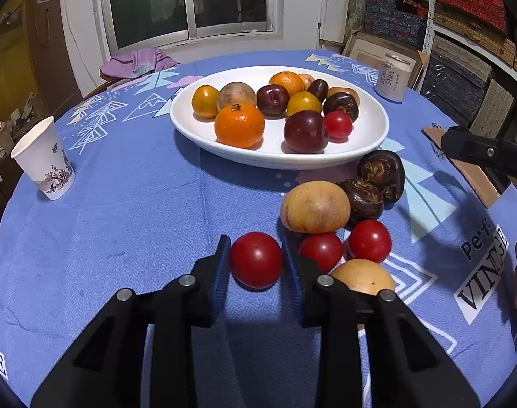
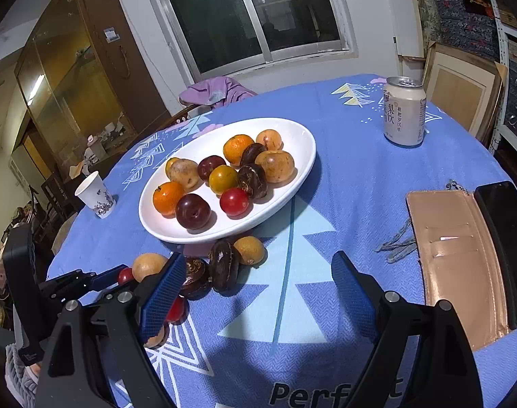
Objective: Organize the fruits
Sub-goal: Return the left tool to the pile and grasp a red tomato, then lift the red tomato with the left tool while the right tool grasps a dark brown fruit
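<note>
A white oval plate (image 1: pixel 370 136) (image 2: pixel 292 183) holds several fruits: oranges, plums, a red tomato, brown ones. In the left wrist view my left gripper (image 1: pixel 256 263) has its blue pads on either side of a red tomato (image 1: pixel 256 260) that rests on the cloth; the pads touch or nearly touch it. Beside it lie two more red tomatoes (image 1: pixel 369 240), two yellow-brown fruits (image 1: pixel 315 206) and two dark water chestnuts (image 1: pixel 381 170). My right gripper (image 2: pixel 258 292) is wide open and empty above bare cloth, right of the loose fruit pile (image 2: pixel 224 265).
A paper cup (image 1: pixel 46 159) (image 2: pixel 95 195) stands at the table's left. A drink can (image 1: pixel 393 78) (image 2: pixel 404 112) stands at the back right. A tan wallet with a phone (image 2: pixel 462 248) lies at the right. A blue cloth covers the round table.
</note>
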A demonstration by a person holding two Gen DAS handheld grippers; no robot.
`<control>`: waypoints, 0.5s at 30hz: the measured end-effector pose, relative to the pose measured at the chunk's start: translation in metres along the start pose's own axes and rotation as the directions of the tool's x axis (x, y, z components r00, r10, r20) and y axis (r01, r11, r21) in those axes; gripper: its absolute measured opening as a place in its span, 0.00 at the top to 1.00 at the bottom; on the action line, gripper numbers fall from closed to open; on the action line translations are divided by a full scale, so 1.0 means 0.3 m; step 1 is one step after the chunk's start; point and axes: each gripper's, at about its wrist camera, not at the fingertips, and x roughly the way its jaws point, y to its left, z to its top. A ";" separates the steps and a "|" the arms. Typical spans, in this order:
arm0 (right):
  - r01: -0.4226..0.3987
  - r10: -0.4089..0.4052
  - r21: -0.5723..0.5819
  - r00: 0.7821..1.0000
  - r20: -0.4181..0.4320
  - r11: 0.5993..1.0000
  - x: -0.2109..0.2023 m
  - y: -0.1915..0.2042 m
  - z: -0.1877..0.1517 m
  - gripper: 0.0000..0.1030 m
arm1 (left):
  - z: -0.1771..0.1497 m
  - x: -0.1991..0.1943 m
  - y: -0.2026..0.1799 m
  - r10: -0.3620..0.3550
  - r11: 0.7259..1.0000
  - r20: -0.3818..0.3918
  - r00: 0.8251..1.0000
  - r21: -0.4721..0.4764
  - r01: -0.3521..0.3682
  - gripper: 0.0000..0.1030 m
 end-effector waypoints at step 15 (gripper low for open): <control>0.043 -0.054 -0.147 0.996 -0.071 0.988 0.107 0.103 -0.065 0.45 | -0.025 -0.025 0.068 0.119 0.991 -0.011 0.993 -0.060 -0.119 0.70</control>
